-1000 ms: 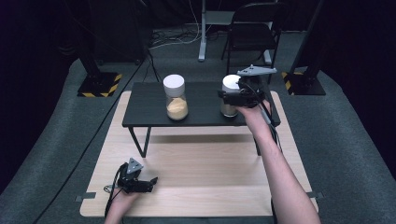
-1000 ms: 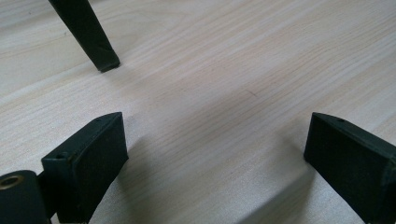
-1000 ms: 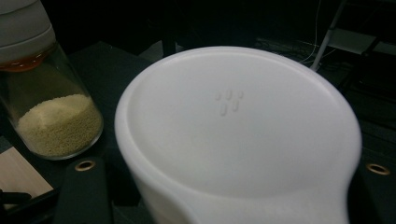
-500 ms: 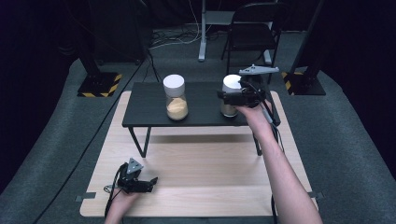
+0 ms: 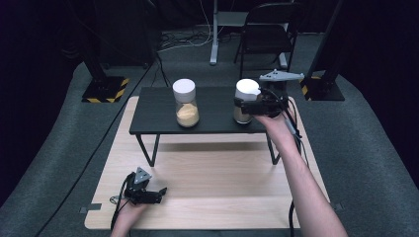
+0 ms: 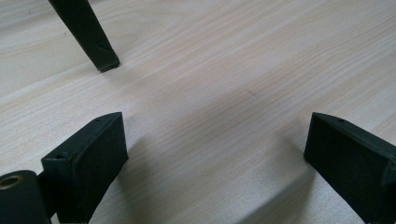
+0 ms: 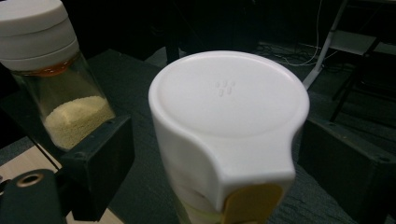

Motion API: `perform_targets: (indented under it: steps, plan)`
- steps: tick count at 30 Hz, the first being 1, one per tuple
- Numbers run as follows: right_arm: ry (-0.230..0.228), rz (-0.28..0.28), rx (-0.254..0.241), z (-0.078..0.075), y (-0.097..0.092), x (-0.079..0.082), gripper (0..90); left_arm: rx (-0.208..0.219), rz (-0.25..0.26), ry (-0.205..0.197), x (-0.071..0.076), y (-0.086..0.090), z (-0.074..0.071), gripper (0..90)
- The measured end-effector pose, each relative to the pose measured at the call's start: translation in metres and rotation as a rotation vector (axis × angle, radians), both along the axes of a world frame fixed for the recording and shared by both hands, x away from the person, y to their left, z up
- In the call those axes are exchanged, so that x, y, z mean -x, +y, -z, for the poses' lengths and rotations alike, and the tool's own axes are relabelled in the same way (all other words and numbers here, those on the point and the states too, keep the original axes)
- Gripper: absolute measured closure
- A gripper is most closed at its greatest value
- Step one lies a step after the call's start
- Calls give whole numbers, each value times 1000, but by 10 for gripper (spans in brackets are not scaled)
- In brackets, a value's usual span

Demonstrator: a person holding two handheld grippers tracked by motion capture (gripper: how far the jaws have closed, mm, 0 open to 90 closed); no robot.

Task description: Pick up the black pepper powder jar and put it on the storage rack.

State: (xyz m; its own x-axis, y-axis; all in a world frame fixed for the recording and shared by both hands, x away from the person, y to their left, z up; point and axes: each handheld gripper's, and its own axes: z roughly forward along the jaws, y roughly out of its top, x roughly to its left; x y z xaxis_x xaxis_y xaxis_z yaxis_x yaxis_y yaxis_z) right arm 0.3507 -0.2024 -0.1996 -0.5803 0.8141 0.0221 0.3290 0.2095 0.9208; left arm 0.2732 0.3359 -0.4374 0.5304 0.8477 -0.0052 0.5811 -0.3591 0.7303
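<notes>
Straddling the right jar (image 5: 246, 101) on the black worktop (image 5: 153, 114), the right gripper (image 5: 248, 106) has just been opening; its jaws flank the white lid with gaps, so nothing's clamped, likely a release. Left gripper (image 5: 157, 193) idles wide open, parked on the wooden board (image 5: 217, 173). Other jar (image 5: 186, 102) stands well apart.

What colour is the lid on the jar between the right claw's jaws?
White; the lid shows best in the right gripper view.

Right-hand clear glass jar (image 7: 224, 196): smooth, satin white plastic lid (faint embossed dots). Low black table (image 5: 158, 111): matt, finely textured top. Pale wooden floor board (image 6: 233, 93): matt, visible grain. Black gripper pads (image 6: 88, 158): matt plastic.
</notes>
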Motion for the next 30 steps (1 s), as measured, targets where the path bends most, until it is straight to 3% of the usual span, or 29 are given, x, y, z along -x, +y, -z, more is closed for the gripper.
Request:
perform_targets:
  steps: [14,30]
  plan:
    - [-24,-14,-13,13,-11,25,32,0,0,0,0,0,0,54]
    - [-40,-19,-44,40,-31,52,0,0,-2,0,0,0,0,54]
